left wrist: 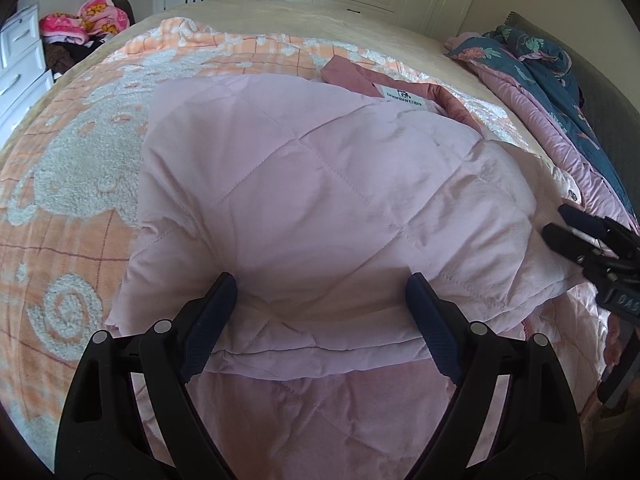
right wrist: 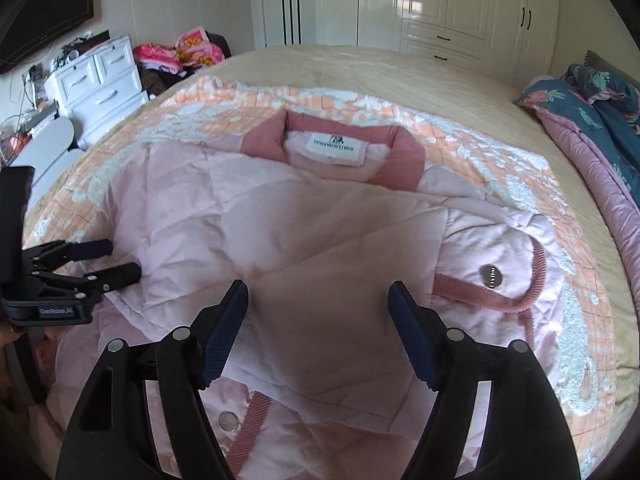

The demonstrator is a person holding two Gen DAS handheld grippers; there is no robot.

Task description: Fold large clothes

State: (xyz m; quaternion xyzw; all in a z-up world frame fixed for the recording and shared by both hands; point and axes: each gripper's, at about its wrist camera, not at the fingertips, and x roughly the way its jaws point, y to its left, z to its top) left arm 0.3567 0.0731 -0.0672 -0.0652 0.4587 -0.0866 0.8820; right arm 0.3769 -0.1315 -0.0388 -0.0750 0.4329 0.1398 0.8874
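A pale pink quilted jacket (left wrist: 320,184) lies on the bed, its sides folded in over the middle; it also shows in the right wrist view (right wrist: 304,232). Its darker pink collar (right wrist: 332,144) with a white label points away from me. A sleeve cuff with a metal snap (right wrist: 490,276) lies at the right. My left gripper (left wrist: 320,292) is open, its fingers over the jacket's near part, holding nothing. My right gripper (right wrist: 318,300) is open over the jacket's middle and empty. Each gripper shows in the other's view, the right one (left wrist: 560,224) at the edge, the left one (right wrist: 120,260) at the jacket's left side.
The jacket rests on an orange and white blanket (left wrist: 72,184) on a beige bed (right wrist: 400,72). A blue floral and pink quilt (left wrist: 560,92) is bunched at the right. White drawers (right wrist: 100,88) and a pile of pink clothes (right wrist: 180,54) stand at the left; wardrobes (right wrist: 460,8) behind.
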